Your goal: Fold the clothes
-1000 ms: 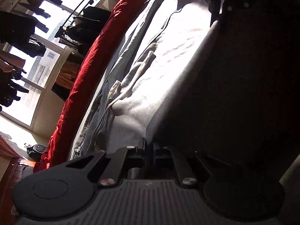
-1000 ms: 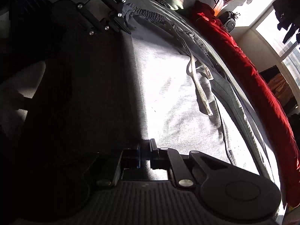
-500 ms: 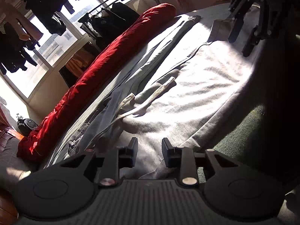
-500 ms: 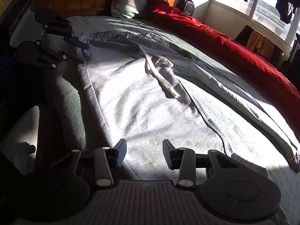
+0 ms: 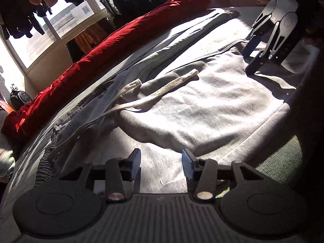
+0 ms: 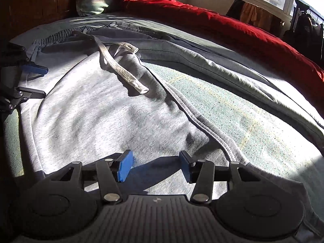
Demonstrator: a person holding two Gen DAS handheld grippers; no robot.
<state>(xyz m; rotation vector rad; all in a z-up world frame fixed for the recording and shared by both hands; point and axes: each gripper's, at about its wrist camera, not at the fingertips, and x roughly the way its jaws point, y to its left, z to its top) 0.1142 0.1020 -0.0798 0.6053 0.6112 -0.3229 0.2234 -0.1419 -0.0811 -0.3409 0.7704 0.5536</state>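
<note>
Left gripper (image 5: 161, 163), right gripper (image 6: 156, 167): jaws opening, nothing between, letting go above grey sweatpants (image 6: 97, 111) lying flat on bed for folding. Drawstring (image 6: 119, 68) trailing across sweatpants. Red duvet (image 6: 232, 26) bunched beyond sweatpants, clearing folding room.

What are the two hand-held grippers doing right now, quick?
Left hand-held gripper: jaws opening, nothing between them, over the grey sweatpants.
Right hand-held gripper: jaws opening too, holding nothing, just above the same sweatpants.

One grey garment (image 5: 202, 109) with one pale drawstring (image 5: 162, 93) lies on the bed. One red duvet (image 5: 113, 46) lies beside it. Two grippers hover.
</note>
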